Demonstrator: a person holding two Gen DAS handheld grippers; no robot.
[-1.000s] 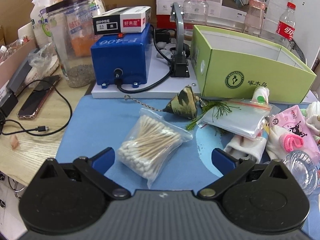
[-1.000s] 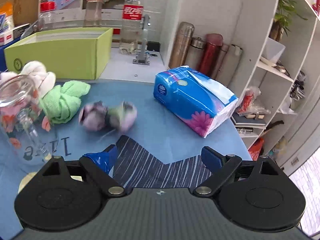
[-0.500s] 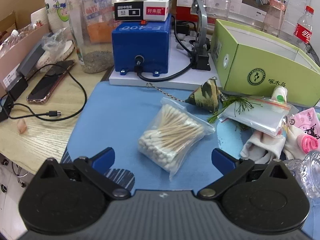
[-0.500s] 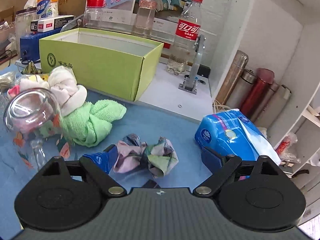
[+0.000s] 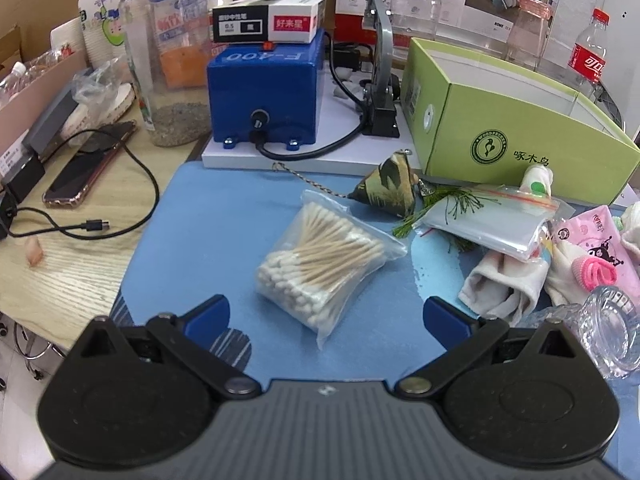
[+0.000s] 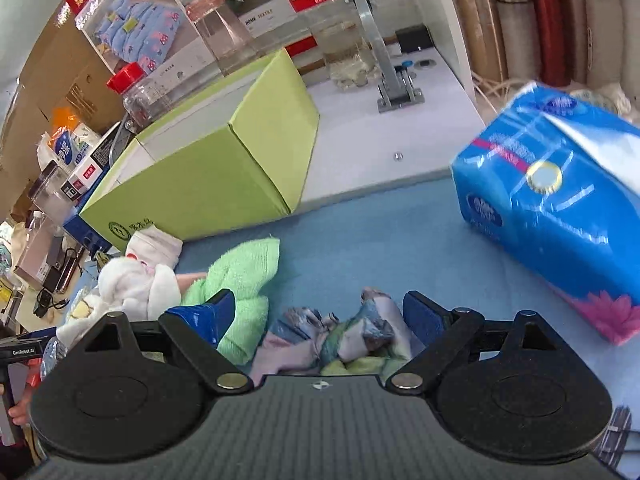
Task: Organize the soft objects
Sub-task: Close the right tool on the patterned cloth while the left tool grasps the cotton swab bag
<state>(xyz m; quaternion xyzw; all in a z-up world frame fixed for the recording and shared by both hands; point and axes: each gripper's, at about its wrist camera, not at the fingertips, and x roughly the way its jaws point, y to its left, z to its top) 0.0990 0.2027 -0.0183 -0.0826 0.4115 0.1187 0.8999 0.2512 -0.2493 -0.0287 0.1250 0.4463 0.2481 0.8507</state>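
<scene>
My right gripper (image 6: 320, 310) is open, and a crumpled multicoloured cloth (image 6: 340, 336) lies on the blue mat between its fingers. A green towel (image 6: 244, 276) and white soft items (image 6: 136, 280) lie just left of it, in front of the green box (image 6: 208, 172). My left gripper (image 5: 326, 314) is open and empty above the mat, just in front of a bag of cotton swabs (image 5: 324, 264). White socks (image 5: 504, 284), a pink sock pack (image 5: 592, 248) and a camouflage pouch (image 5: 388, 188) lie to its right, near the green box (image 5: 512, 140).
A blue tissue pack (image 6: 560, 208) sits right of the cloth. A clear glass (image 5: 604, 324) stands at the left view's right edge. A zip bag (image 5: 484, 220), blue machine (image 5: 264, 92), jar (image 5: 168, 52), phone (image 5: 88, 164) and cable (image 5: 92, 224) crowd the left side. Bottles stand behind the box.
My right gripper has swung left and dropped close over the multicoloured cloth, which now sits between its fingers. My left gripper has pulled back and left from the cotton swabs.
</scene>
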